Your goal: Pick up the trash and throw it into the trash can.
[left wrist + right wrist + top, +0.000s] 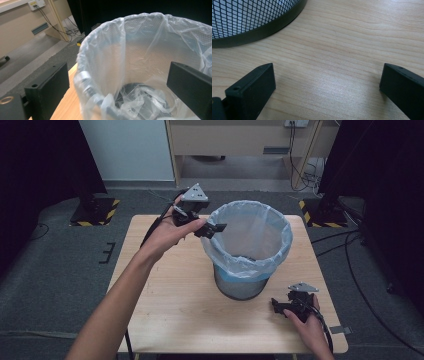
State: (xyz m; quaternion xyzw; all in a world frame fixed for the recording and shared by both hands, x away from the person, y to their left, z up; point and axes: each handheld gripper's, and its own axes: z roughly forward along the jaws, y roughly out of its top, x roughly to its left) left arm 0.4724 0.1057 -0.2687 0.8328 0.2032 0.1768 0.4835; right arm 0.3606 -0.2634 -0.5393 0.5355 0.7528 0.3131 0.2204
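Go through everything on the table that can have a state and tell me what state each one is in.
Black wire-mesh waste bin: upright on the table, lined.
Translucent plastic bin liner: fitted inside, edge folded over the rim, bottom crumpled.
Left gripper: jaws open at the bin's rim, gripping nothing.
Right gripper: jaws open, nothing between them, low over the light wooden table.

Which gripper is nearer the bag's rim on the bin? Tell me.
Left. The left gripper hovers at the far left edge of the bag's rim, jaws open astride it. The right gripper rests on the table by the bin's base, well below the rim.
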